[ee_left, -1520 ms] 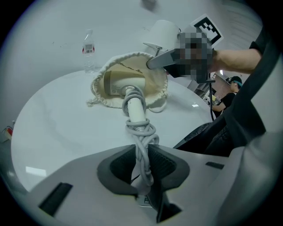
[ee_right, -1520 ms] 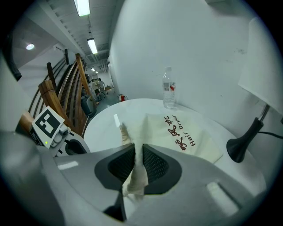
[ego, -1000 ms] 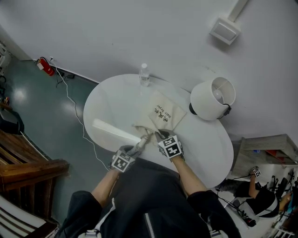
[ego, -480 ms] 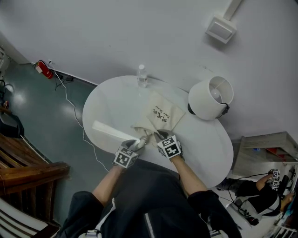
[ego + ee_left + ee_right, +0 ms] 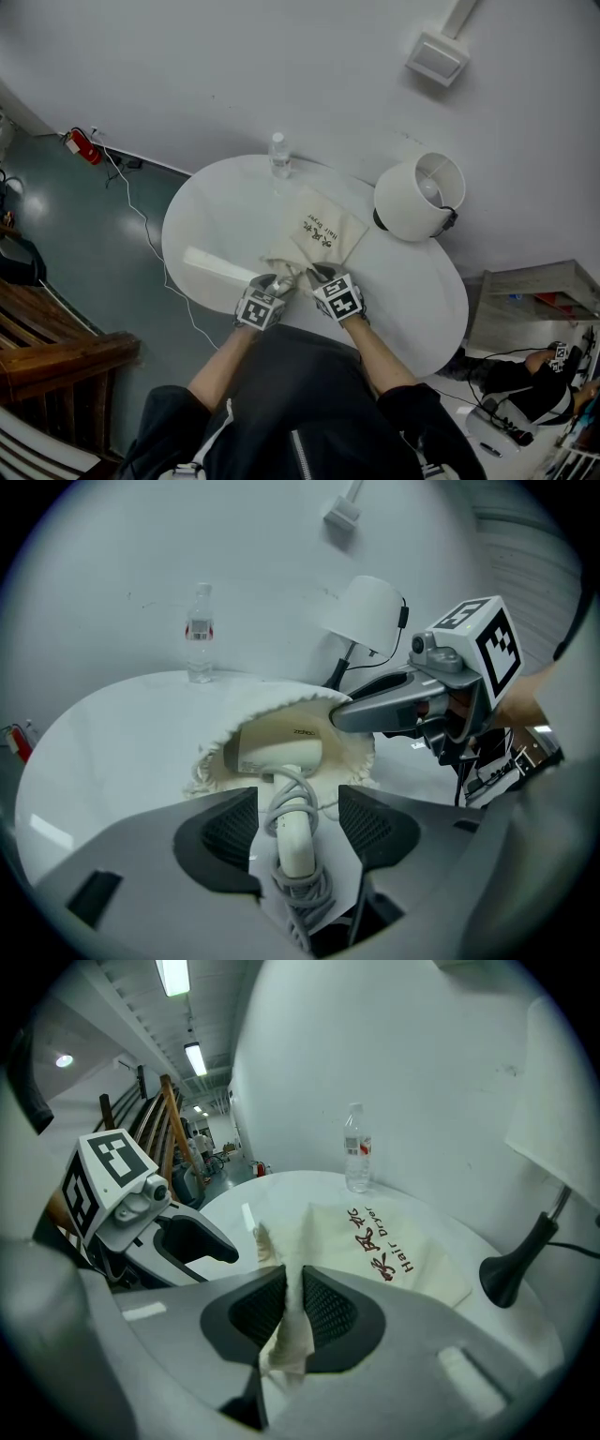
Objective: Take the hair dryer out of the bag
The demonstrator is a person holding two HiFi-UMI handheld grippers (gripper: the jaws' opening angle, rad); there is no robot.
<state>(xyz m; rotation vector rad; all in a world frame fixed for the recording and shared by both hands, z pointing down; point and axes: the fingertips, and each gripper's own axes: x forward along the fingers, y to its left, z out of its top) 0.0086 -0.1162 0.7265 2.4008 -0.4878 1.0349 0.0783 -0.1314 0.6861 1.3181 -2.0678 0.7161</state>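
A cream cloth bag [image 5: 323, 234] printed "Hair Dryer" lies on the round white table [image 5: 211, 211]. In the left gripper view a white hair dryer [image 5: 281, 747] sticks out of the bag's frilled mouth [image 5: 361, 752], its cord wound round the handle [image 5: 295, 846]. My left gripper [image 5: 298, 808] has its jaws opening wide. The handle lies between them and the pads do not touch it. My right gripper [image 5: 292, 1288] is shut on the bag's edge [image 5: 289, 1330], holding the cloth up. Both grippers [image 5: 272, 289] [image 5: 317, 277] sit side by side at the bag's near end.
A clear water bottle [image 5: 279, 155] stands at the table's far edge. A white lamp [image 5: 419, 197] with a black stand [image 5: 511, 1274] is to the right of the bag. A long white strip [image 5: 220, 267] lies left of the grippers.
In the head view my left gripper has moved right and a little forward, up to the bag's mouth beside the right gripper. The right gripper and the bag have stayed put.
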